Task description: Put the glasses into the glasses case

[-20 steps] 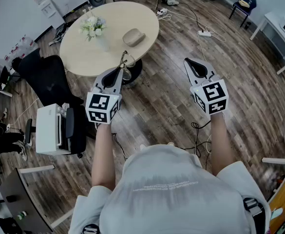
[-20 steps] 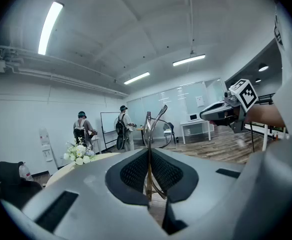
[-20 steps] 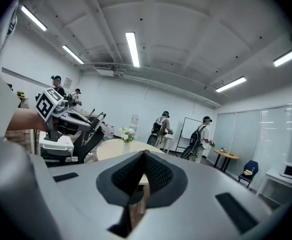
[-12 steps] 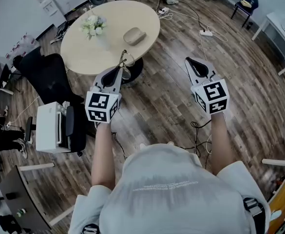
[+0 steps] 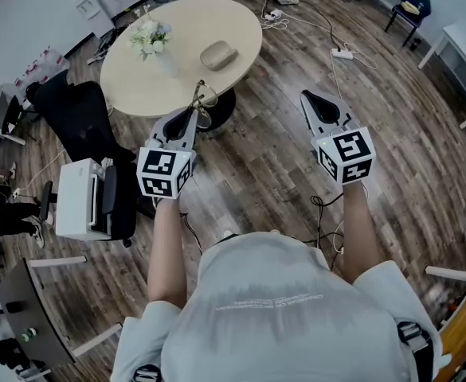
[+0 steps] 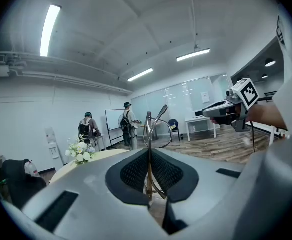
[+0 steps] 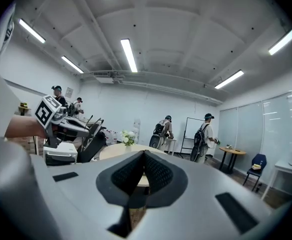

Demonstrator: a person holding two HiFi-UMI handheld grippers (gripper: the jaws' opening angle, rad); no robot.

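My left gripper (image 5: 194,116) has its fingers pinched on the glasses (image 5: 203,100), lenses outward, just short of the glasses case (image 5: 219,56) lying on the counter (image 5: 129,86). My right gripper (image 5: 312,102), fingers together on nothing, hangs farther from the case, free to open it.

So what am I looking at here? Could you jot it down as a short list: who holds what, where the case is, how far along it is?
left gripper: shut on the glasses, held up in the air
right gripper: shut, nothing between its jaws
glasses case: lies on the round table, looks closed, apart from both grippers
also on the table: a vase of flowers, beside the case
progress: glasses not yet in the case
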